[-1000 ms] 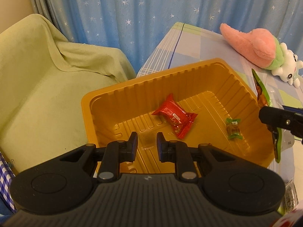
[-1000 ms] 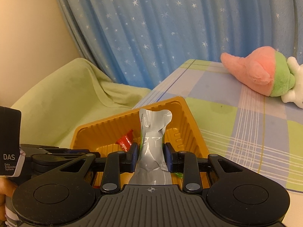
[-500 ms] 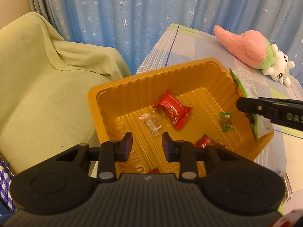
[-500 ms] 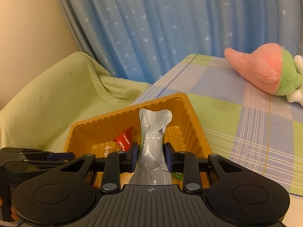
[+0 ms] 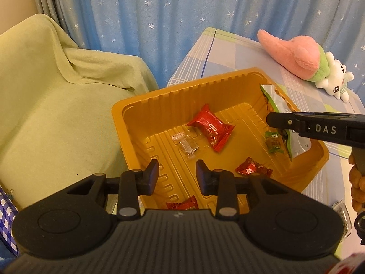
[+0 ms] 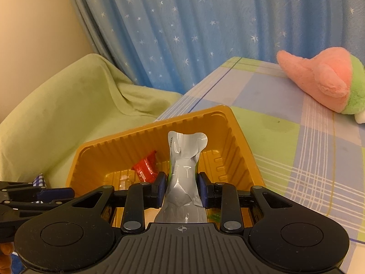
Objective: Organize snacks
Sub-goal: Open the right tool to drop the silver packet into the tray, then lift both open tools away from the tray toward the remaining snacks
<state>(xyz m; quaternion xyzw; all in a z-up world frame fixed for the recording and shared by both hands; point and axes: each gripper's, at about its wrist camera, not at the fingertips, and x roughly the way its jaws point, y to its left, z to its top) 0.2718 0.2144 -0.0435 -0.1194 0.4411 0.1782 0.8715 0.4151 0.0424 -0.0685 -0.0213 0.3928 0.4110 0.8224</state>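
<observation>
An orange plastic tray (image 5: 159, 91) sits on the table's corner. In it lie a red snack packet (image 5: 211, 130), a clear-wrapped candy (image 5: 186, 145), a green-wrapped candy (image 5: 273, 145) and two small red candies (image 5: 253, 169). My left gripper (image 5: 176, 169) hovers over the tray's near side; its jaws are opening and nothing is between them. My right gripper (image 6: 182, 180) is shut on a silver and green snack pouch (image 6: 186, 150), held upright over the tray's (image 6: 159, 125) right side. That pouch (image 5: 277, 105) also shows in the left wrist view.
A pink and green plush toy (image 5: 296, 54) lies at the far side of the checked tablecloth (image 6: 296, 137). A chair draped in green cloth (image 5: 57, 91) stands left of the table. Blue starred curtains hang behind. A hand (image 5: 355, 182) holds the right gripper.
My left jaws have parted and the clear-wrapped candy now lies in the tray. The right gripper has carried the pouch leftward and lower, over the tray's right side.
</observation>
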